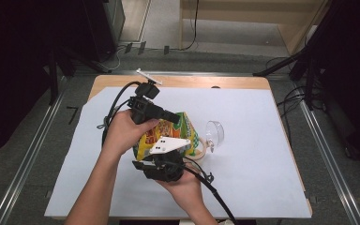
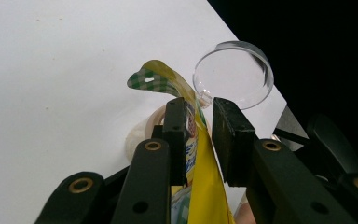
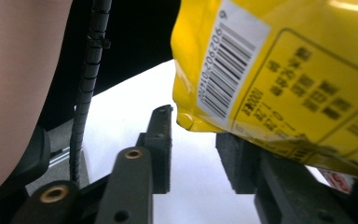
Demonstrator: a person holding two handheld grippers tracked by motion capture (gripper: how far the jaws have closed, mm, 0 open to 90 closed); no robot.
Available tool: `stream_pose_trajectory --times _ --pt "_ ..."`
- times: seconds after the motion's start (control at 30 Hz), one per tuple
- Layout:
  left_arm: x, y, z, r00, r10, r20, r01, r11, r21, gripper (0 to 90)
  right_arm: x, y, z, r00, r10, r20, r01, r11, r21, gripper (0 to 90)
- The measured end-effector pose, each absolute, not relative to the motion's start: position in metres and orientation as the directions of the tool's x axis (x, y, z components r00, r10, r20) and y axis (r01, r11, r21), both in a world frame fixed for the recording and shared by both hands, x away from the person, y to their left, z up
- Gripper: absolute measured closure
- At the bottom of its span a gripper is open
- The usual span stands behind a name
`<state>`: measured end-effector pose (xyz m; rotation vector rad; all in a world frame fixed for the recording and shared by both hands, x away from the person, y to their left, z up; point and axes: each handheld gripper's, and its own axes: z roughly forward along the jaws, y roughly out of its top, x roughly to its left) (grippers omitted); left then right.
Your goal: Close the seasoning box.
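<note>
Nearest to us in the high view, our right hand (image 1: 183,185) comes in from the near edge of the tabletop (image 1: 262,178) and holds the right gripper (image 1: 161,165) under the near end of a yellow snack bag (image 1: 178,133); in the right gripper view the bag's (image 3: 279,79) barcoded corner hangs just above the gap between the jaws and lies over the right-hand one; the jaws stand narrowly apart with white tabletop showing between them, and whether that jaw's pad presses the bag we cannot tell; no earlier picture lets us say more of them; our left hand (image 1: 124,131) holds the left gripper (image 1: 168,115) over the far end of the bag; in the left gripper view its jaws stand at a narrow gap with the bag's (image 2: 200,186) yellow edge rising between them; the left-hand jaw lies against the film, the right-hand one stands just clear of it, so we cannot tell whether the bag is pinched; the bag's green-checked top curls over above the jaw tips; the bag sits near the middle of the tabletop, lifted between our two grippers; a clear plastic cup (image 1: 214,133) lies on its side just beside the bag, towards the right edge; a pale tape roll (image 1: 199,152) lies touching the bag's right side, between bag and cup
</note>
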<state>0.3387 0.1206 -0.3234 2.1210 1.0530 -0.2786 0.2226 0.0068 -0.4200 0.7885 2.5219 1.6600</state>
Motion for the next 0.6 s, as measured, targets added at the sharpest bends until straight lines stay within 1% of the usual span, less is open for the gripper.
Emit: stream_pose_trajectory --times 0.13,0.2,0.5,0.6 --pt "0.3388 0.1218 -0.323 0.635 0.607 -0.479 0.761 -0.383 0.523 76.0 0.2206 0.0075 -0.4194 -0.876 0.423 0.231 0.377 0.305 0.874 65.5" --pt "0.3384 0.1222 -0.3222 0.628 0.615 -0.477 0.765 -0.373 0.525 76.0 0.2199 0.0069 -0.4187 -0.873 0.429 0.232 0.377 0.294 0.878 68.5" --pt "0.3388 0.1263 -0.3198 0.62 0.616 -0.485 0.769 -0.357 0.529 74.7 0.2192 0.0041 -0.4151 -0.87 0.427 0.247 0.384 0.271 0.883 68.5" --pt "0.3367 0.1268 -0.3177 0.62 0.623 -0.476 0.767 -0.354 0.536 75.2 0.2191 0.0054 -0.4152 -0.871 0.425 0.246 0.38 0.265 0.886 68.5"
